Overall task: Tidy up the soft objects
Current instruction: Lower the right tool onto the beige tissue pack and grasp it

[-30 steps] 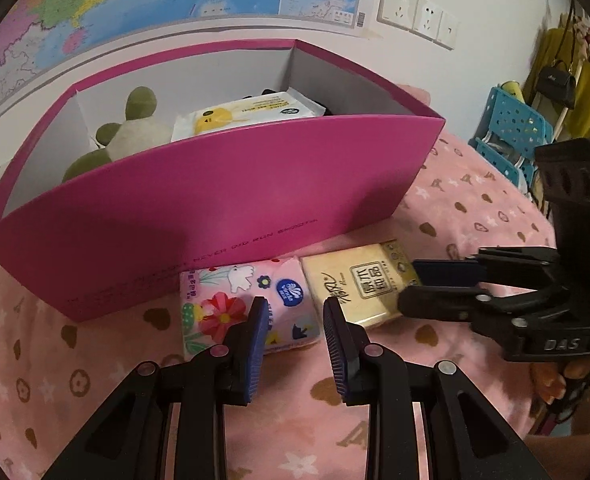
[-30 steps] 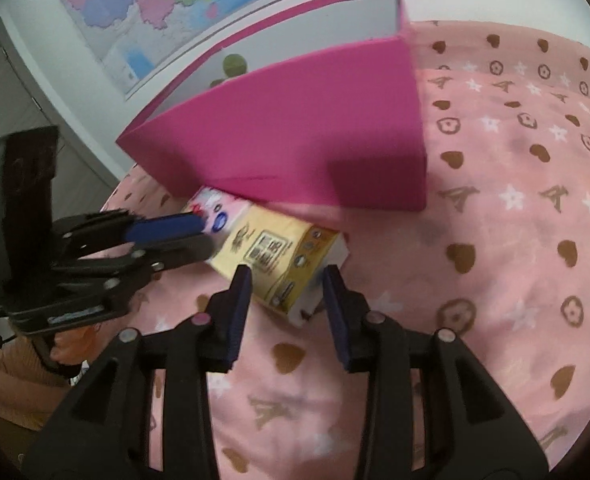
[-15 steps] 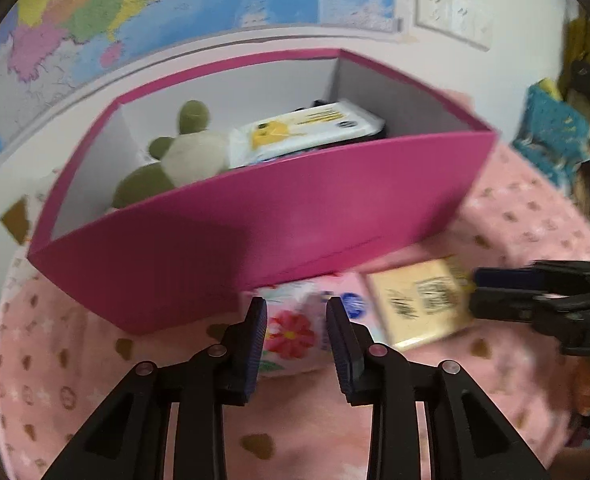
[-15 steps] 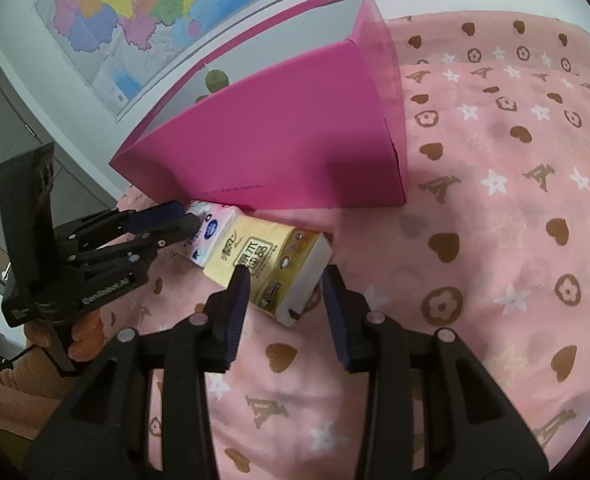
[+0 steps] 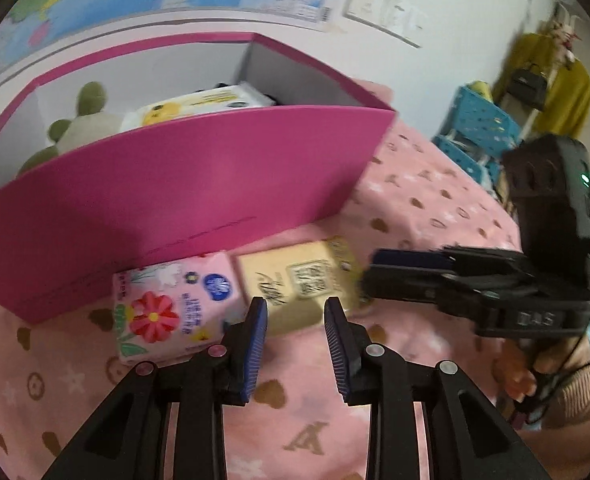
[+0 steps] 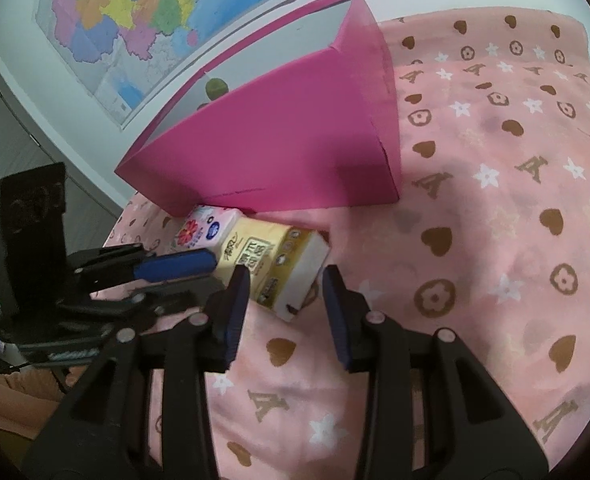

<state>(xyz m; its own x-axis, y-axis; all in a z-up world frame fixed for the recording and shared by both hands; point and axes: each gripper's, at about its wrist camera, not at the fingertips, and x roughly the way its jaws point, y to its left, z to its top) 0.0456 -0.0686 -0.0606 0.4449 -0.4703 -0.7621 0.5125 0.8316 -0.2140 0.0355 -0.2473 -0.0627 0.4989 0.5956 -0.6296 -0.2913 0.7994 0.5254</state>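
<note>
A yellow tissue pack (image 5: 295, 284) (image 6: 273, 262) and a pink flowered tissue pack (image 5: 167, 312) (image 6: 201, 232) lie side by side on the pink bedspread, against the front wall of a magenta box (image 5: 183, 184) (image 6: 295, 152). Inside the box are a green plush toy (image 5: 79, 120) and a white and yellow wipes pack (image 5: 199, 106). My left gripper (image 5: 295, 320) is open and empty just in front of the yellow pack. My right gripper (image 6: 285, 284) is open and empty, its fingers level with the yellow pack's near end. It also shows in the left wrist view (image 5: 379, 270).
The bedspread (image 6: 495, 208) spreads out to the right of the box. A map (image 6: 135, 12) and wall sockets (image 5: 383, 4) are on the wall behind. A blue plastic crate (image 5: 479, 136) and hanging clothes (image 5: 551, 88) stand beyond the bed.
My left gripper has swung right, from in front of the pink pack to in front of the yellow pack. My right gripper has closed in on the yellow pack. Both stay open.
</note>
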